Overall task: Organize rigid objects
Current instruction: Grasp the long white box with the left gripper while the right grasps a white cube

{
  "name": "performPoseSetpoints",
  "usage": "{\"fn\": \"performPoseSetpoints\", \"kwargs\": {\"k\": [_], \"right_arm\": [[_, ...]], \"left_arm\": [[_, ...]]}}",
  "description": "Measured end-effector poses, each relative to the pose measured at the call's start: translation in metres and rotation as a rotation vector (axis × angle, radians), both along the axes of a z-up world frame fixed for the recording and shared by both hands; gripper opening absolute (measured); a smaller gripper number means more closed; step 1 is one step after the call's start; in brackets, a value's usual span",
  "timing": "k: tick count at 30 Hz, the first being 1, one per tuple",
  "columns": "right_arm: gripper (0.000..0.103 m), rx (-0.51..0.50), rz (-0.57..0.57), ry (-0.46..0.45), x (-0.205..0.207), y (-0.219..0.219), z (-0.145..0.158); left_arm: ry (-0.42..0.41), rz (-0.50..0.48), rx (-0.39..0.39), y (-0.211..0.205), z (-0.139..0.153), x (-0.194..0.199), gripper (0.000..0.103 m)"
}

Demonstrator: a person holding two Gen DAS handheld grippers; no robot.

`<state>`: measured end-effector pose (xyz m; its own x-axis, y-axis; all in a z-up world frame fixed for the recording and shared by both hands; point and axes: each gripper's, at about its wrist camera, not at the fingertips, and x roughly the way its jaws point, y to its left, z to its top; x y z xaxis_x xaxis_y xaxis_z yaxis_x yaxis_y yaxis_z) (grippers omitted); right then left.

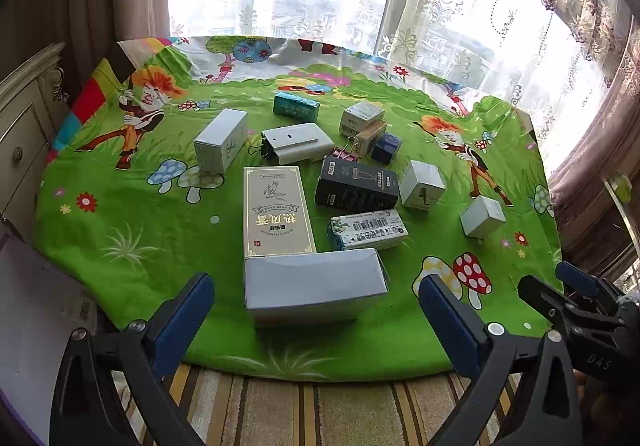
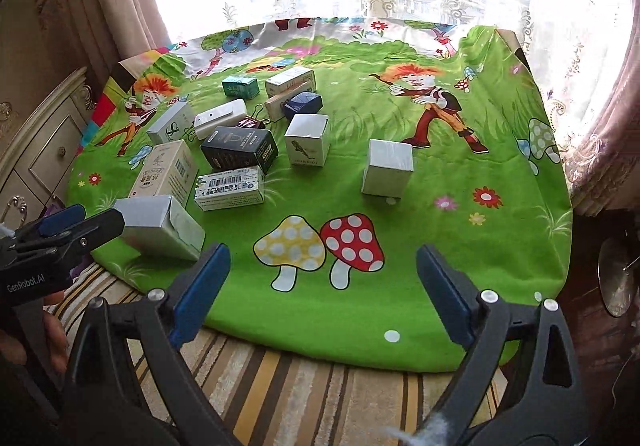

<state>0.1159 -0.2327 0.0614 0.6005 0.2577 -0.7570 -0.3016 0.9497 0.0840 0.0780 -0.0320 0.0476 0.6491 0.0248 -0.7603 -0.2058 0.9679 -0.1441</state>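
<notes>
Nearest the left wrist camera, the left gripper (image 1: 316, 320) stands wide open with nothing between its blue pads, poised over the near edge of the green cloth (image 1: 120, 230). Just beyond its fingertips lies the grey box (image 1: 316, 280), the landmark for the rest. Touching the grey box's far side is the gold box (image 1: 276, 209), lying flat; beside that, right of it, sits the barcode box (image 1: 368, 232), and beyond the barcode box the black box (image 1: 356, 185). Farther from the grey box are the white case (image 1: 300, 143) with a pink clip (image 1: 346, 153) beside it, a tall white box (image 1: 220, 139) to the far left, a teal box (image 1: 296, 105) at the back, and a blue cube (image 1: 386, 147). Two white cubes (image 1: 482, 217) stand to the far right, apart from the cluster. The right gripper (image 2: 322, 292) is also open and empty, hovering over the mushroom print (image 2: 320, 242), to the right of the grey box (image 2: 160, 226). Striped rug (image 2: 280, 378) shows below the cloth.
</notes>
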Motion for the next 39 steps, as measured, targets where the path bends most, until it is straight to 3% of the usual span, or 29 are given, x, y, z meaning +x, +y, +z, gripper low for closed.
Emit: {"fn": "performPoseSetpoints", "kwargs": {"k": [12,21,31,32,37,39], "right_arm": [[0.099,-0.049,-0.069,-0.027,0.06,-0.024,0.02],[0.1,-0.065,-0.058,0.067,0.093,-0.01,-0.021],[0.099,-0.089,-0.096,0.113,0.122,-0.007,-0.054],[0.094,-0.087,-0.093,0.115,0.123,-0.006,-0.056],[0.047,-0.056,-0.073,0.161,0.124,-0.009,-0.065],[0.044,-0.054,-0.074,0.156,0.121,-0.01,-0.064]], "left_arm": [[0.076,0.076,0.047,-0.009,-0.012,0.035,0.103],[0.183,0.081,0.05,-0.008,-0.037,0.041,0.103],[0.197,0.062,0.014,-0.004,-0.044,0.038,0.093],[0.192,0.058,0.008,-0.004,-0.043,0.037,0.093],[0.167,0.041,-0.014,-0.003,-0.038,0.029,0.093],[0.158,0.035,-0.019,-0.003,-0.036,0.026,0.093]]}}
